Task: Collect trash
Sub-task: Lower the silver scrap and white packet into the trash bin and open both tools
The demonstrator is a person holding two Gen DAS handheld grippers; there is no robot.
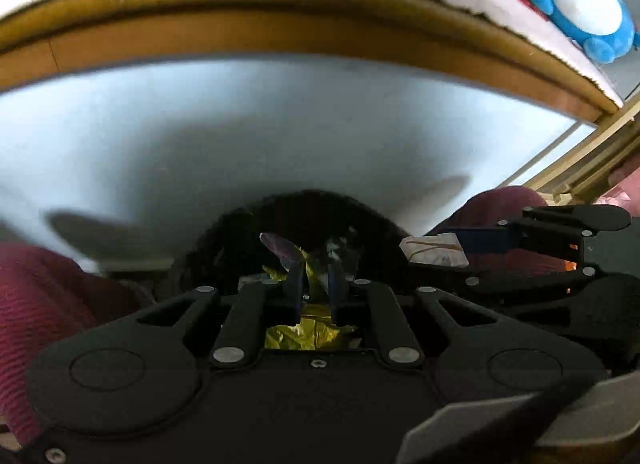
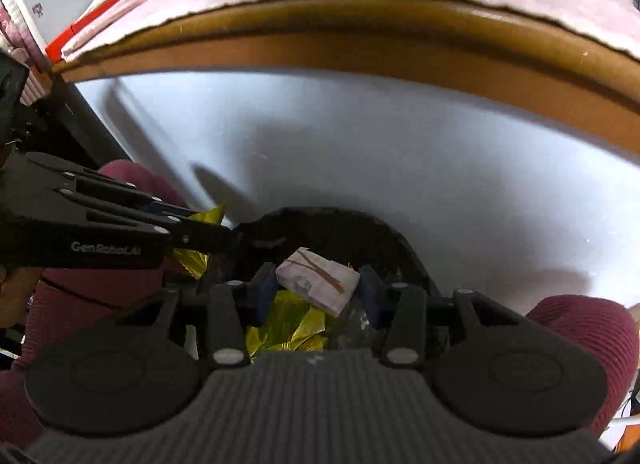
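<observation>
My left gripper [image 1: 314,284] is shut on a crumpled gold foil wrapper [image 1: 310,270], pinched between its blue pads. It hangs over the dark mouth of a black bin [image 1: 240,220]. My right gripper [image 2: 318,290] is shut on a small pale packet [image 2: 316,280] bound with a brown rubber band, also above the black bin [image 2: 384,232]. More gold foil [image 2: 288,324] shows below the packet. In the right wrist view the left gripper [image 2: 208,236] reaches in from the left with its foil [image 2: 208,216]. In the left wrist view the right gripper [image 1: 464,248] holds the packet [image 1: 434,250].
A person's knees in maroon trousers [image 2: 580,328] flank the bin on both sides. Beyond it lies a pale floor [image 1: 280,124], then a wooden bed frame [image 1: 280,36] with pink bedding. A blue plush toy [image 1: 580,4] lies at the far right.
</observation>
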